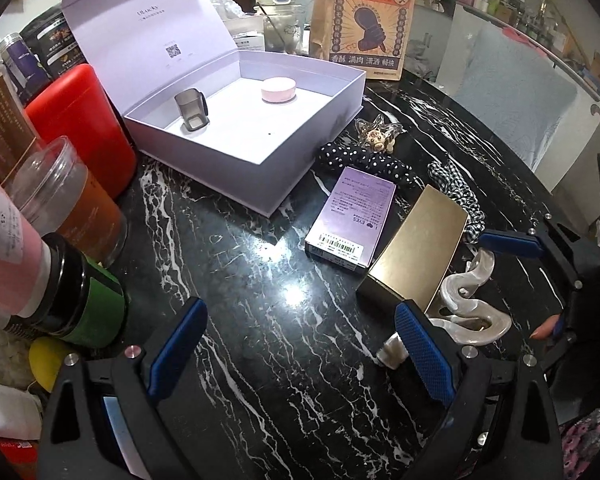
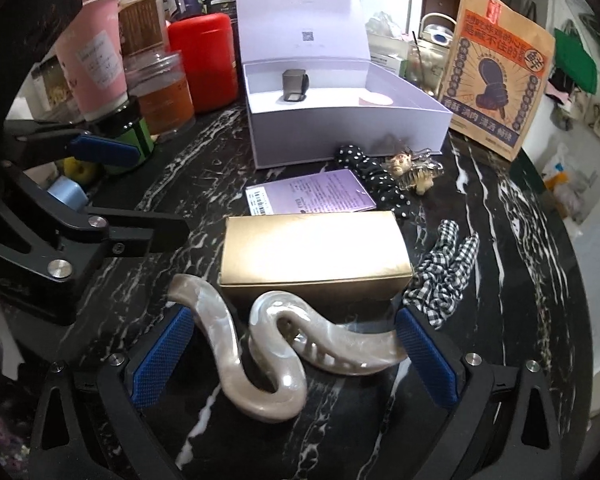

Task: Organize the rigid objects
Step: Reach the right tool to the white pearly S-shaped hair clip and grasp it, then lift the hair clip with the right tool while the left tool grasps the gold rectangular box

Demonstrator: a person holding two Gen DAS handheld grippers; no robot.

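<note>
Both grippers' fingers are spread, grasping nothing; the right gripper straddles the wavy pearl-beige plastic hair claw, which may skid against the gold cardboard box when squeezed.

Glossy marble table, pearly plastic hair claw

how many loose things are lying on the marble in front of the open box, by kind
hair claw clips: 2 (pearly wavy clip, clear amber clip)
fabric scrunchies: 2 (polka-dot scrunchie, gingham scrunchie)
small cartons: 2 (gold carton, purple carton)
total: 6
</note>
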